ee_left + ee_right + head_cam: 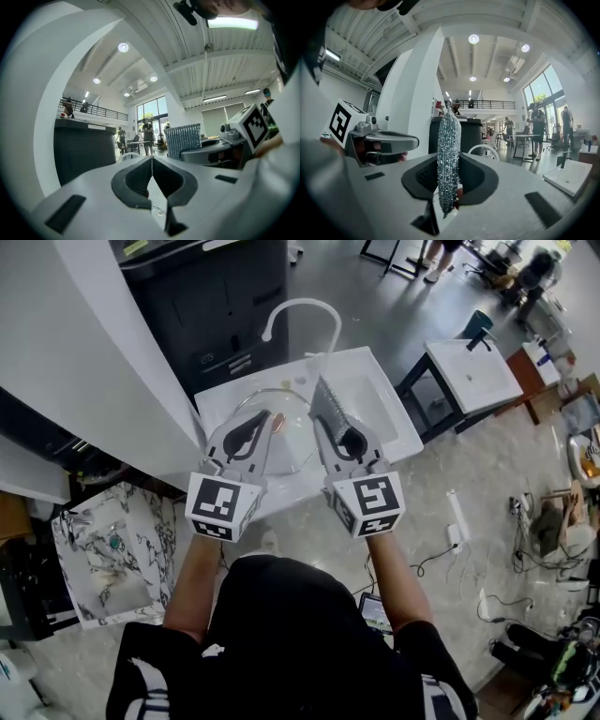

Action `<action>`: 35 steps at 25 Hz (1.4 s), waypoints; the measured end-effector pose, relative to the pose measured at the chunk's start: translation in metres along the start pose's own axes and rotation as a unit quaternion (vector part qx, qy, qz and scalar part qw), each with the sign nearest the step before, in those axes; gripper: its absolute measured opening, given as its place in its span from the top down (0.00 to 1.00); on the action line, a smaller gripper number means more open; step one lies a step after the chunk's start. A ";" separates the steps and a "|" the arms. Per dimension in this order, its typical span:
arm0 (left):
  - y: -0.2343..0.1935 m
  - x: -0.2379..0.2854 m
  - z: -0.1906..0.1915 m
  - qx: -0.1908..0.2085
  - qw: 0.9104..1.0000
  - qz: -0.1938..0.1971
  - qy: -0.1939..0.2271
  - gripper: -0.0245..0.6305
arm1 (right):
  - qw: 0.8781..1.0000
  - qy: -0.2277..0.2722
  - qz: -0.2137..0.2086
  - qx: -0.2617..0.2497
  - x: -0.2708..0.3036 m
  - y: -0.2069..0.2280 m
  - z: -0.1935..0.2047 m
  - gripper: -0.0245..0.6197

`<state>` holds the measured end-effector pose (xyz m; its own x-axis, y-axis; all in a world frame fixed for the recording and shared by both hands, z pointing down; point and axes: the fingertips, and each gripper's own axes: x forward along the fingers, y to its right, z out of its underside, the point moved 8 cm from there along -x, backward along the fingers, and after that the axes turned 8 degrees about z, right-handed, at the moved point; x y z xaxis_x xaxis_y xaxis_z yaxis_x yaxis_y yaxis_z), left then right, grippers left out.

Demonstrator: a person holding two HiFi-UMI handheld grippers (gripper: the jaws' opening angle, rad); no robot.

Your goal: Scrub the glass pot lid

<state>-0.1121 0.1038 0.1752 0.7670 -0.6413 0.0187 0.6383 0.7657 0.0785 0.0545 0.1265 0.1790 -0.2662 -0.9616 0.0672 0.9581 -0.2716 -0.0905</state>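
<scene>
Clear round glass pot lid (292,454), over white sink basin (395,401). L tongs (152,163) pressed together by lid. R tongs (448,165) pinching silver mesh scourer (448,136). Step, prob.: pre-scrub approach. Next: scourer onto glass, lid steadied.

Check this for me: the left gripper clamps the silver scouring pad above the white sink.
Wrong side: the right gripper clamps the silver scouring pad above the white sink, as the right gripper view shows.
</scene>
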 end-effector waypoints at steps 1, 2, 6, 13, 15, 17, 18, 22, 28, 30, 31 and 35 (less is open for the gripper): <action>-0.006 0.003 0.000 -0.001 1.000 0.001 0.000 0.96 | 1.000 -0.001 0.000 -0.001 0.007 0.000 0.000 0.85; -0.013 0.006 0.001 -0.002 1.000 0.002 0.001 0.96 | 1.000 -0.003 -0.001 -0.003 0.013 -0.001 0.000 0.85; -0.040 0.015 0.006 -0.007 1.000 0.007 0.001 0.96 | 1.000 -0.008 0.001 -0.006 0.041 -0.005 0.001 0.85; -0.074 0.027 0.025 -0.024 0.999 0.026 -0.003 0.96 | 0.999 -0.034 0.010 -0.007 0.074 -0.011 0.014 0.85; -0.081 0.028 0.033 -0.026 0.999 0.028 -0.008 0.96 | 0.999 -0.042 0.009 -0.013 0.080 -0.012 0.019 0.85; -0.086 0.031 0.041 -0.022 0.999 0.029 -0.011 0.96 | 0.999 -0.049 0.011 -0.014 0.084 -0.011 0.023 0.85; -0.087 0.033 0.045 -0.021 0.999 0.030 -0.013 0.96 | 0.998 -0.054 0.013 -0.015 0.085 -0.010 0.026 0.85; -0.092 0.042 0.054 -0.024 0.999 0.031 -0.021 0.96 | 0.998 -0.063 0.016 -0.011 0.094 -0.004 0.033 0.85; -0.095 0.057 0.066 -0.041 0.998 0.034 -0.041 0.96 | 0.997 -0.075 0.013 -0.005 0.108 0.005 0.044 0.85; -0.097 0.064 0.070 -0.034 0.998 0.031 -0.045 0.96 | 0.997 -0.079 0.012 -0.003 0.113 0.012 0.048 0.85; -0.098 0.068 0.071 -0.030 0.998 0.029 -0.043 0.96 | 0.997 -0.080 0.011 -0.002 0.115 0.016 0.049 0.85; -0.097 0.084 0.078 -0.036 0.997 0.032 -0.054 0.96 | 0.996 -0.089 0.007 0.004 0.124 0.030 0.057 0.85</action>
<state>-0.1146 -0.0280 0.2468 0.7968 -0.5902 0.1297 0.5951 0.8036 0.0012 0.0559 0.0019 0.2408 -0.2313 -0.9423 0.2418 0.9623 -0.2582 -0.0856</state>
